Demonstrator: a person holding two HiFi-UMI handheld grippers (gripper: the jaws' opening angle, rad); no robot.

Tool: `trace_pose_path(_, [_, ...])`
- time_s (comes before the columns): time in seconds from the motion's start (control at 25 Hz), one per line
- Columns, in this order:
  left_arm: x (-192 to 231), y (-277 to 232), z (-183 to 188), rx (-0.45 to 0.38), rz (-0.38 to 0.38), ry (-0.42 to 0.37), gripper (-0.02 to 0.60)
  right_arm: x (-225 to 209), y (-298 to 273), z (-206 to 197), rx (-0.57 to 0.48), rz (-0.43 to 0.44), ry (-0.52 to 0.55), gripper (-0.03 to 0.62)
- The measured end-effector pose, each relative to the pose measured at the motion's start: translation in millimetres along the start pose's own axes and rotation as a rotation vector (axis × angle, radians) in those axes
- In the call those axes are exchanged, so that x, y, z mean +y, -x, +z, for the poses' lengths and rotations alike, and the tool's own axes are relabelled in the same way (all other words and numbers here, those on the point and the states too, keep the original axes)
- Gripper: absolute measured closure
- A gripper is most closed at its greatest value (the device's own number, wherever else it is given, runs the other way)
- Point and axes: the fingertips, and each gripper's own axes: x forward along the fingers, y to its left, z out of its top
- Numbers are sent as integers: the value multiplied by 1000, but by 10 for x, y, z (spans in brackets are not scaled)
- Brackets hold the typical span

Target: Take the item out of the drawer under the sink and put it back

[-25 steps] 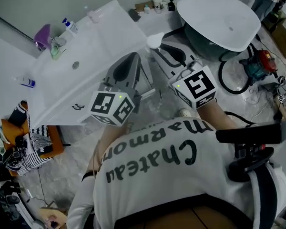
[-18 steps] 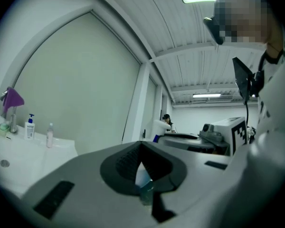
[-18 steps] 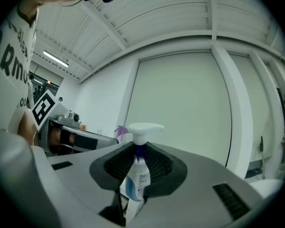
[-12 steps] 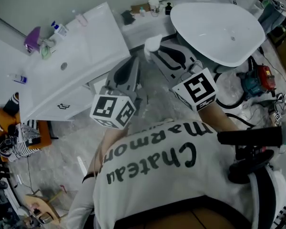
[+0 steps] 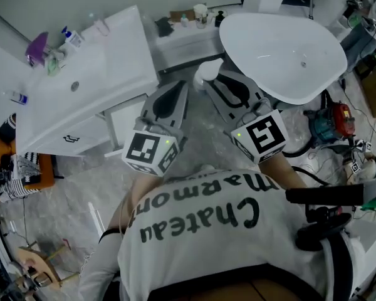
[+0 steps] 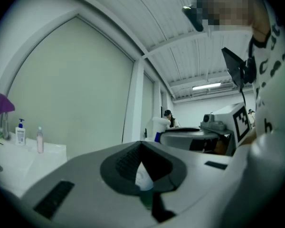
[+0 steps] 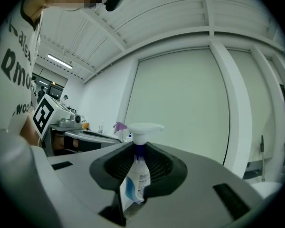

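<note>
- White bathroom, with both grippers held up beside the vanity (image 5: 106,55).
- Right gripper (image 7: 135,186) pinches the spray bottle's (image 7: 134,177) body; left gripper (image 6: 143,177) is nearly closed and empty.
- The bottle looks light and slick; the neck is probably a surer hold.

Sink cabinet (image 5: 106,74) ahead on your left, bathtub (image 5: 282,36) ahead on your right. Bottles (image 5: 71,37) stand at the sink's far left corner. The drawer (image 5: 69,140) sits below the basin. Left gripper (image 5: 173,93) and right gripper (image 5: 222,83) lie side by side between cabinet and tub, with the spray bottle (image 5: 207,73) between the right gripper's jaws.
</note>
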Motion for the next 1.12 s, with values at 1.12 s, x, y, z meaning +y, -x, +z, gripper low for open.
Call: trace_pose_path(1.12, [1029,-898,-575,55,43,132,577,-688,-1151,-591,90,60,-93,511])
